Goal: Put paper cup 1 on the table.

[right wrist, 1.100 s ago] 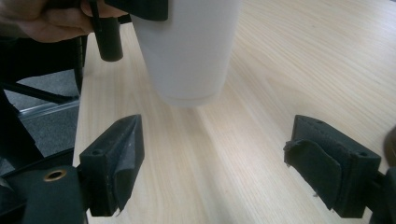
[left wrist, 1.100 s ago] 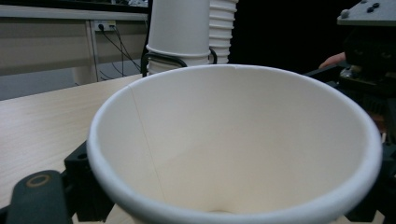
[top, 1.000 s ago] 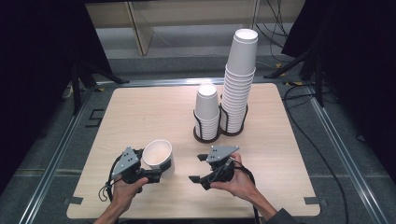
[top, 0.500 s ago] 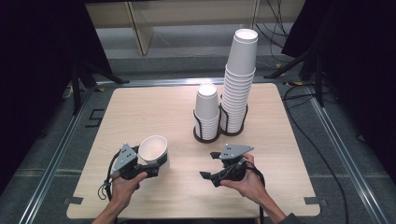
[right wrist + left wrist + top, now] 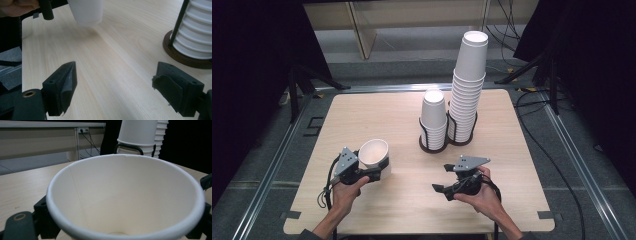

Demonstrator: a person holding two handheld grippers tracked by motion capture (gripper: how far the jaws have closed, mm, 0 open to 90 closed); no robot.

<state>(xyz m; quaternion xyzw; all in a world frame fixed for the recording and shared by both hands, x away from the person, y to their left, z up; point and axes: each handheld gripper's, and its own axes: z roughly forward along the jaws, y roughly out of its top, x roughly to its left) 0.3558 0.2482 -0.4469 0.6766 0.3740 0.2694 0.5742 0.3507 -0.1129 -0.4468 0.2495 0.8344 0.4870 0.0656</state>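
My left claw point(image 5: 379, 170) is clamped on the white paper cup point(image 5: 374, 156), mouth tilted up, held over the near left part of the table point(image 5: 362, 115), well inside its front and left edges. My right claw point(image 5: 443, 186) stands apart, holding nothing, over bare wood near the front. Between them the tabletop lies open. Farther back, 2 cup stacks point(image 5: 467, 90) stand in a black wire holder point(image 5: 437, 145).

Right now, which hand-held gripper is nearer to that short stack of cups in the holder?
Right. The right hand-held gripper sits just in front of the short stack; the left hand-held gripper, holding a single cup, is farther left.
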